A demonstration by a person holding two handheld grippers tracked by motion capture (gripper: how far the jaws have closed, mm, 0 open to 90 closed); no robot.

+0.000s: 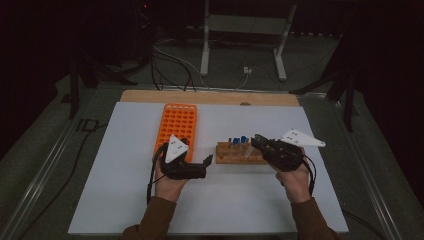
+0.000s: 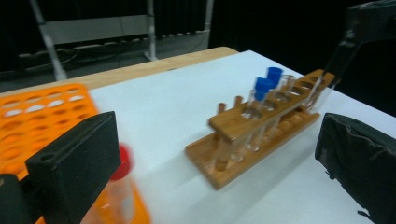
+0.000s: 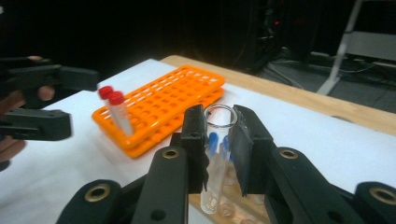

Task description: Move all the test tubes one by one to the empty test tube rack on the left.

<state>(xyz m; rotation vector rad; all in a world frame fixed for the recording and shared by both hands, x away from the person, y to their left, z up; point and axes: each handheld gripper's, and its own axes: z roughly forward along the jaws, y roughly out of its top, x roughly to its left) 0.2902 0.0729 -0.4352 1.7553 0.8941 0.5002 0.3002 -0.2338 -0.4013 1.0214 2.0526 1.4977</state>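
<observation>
White tabletop; capless tube btwn right jaws.

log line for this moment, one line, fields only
right gripper: shut on open glass tube above wooden rack | left gripper: open, empty, beside orange rack | red-capped tubes: in orange rack

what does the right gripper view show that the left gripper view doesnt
Right gripper view alone: the right gripper shut on an uncapped clear tube, and two red-capped tubes standing side by side in the orange rack.

Left gripper view alone: the wooden rack in full, holding blue-capped tubes, framed by the left gripper with its fingers wide apart.

Both: the orange rack, the white table and its wooden edge.
</observation>
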